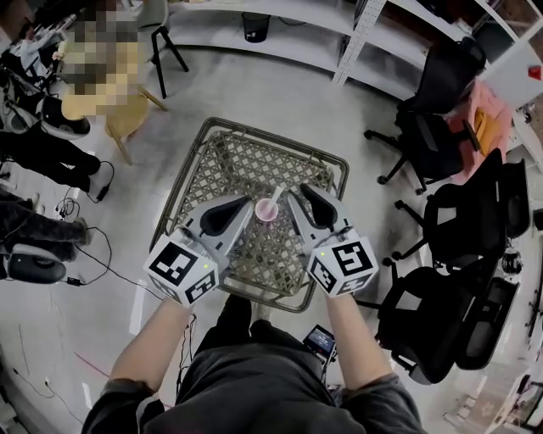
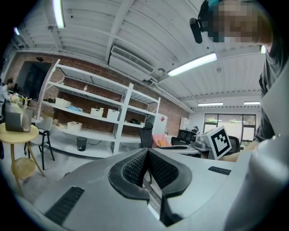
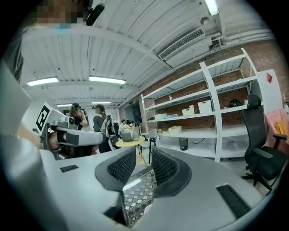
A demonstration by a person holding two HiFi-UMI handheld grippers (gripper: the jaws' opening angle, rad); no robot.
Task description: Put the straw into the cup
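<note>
A pink cup (image 1: 267,210) stands in the middle of the woven wicker table (image 1: 222,161). A pale straw (image 1: 277,194) leans out of it toward the far right. My left gripper (image 1: 249,207) hovers just left of the cup, its jaws closed together with nothing between them (image 2: 146,152). Just right of the cup and close to the straw's top is my right gripper (image 1: 293,196), whose jaws stand a narrow gap apart (image 3: 143,156) and hold nothing. Neither gripper view shows the cup or straw clearly.
Black office chairs (image 1: 441,119) crowd the right side of the table. People sit at the far left beside a small round yellow table (image 1: 106,106). White shelving (image 1: 280,34) and a black bin (image 1: 255,26) line the back wall. Cables trail on the floor at the left.
</note>
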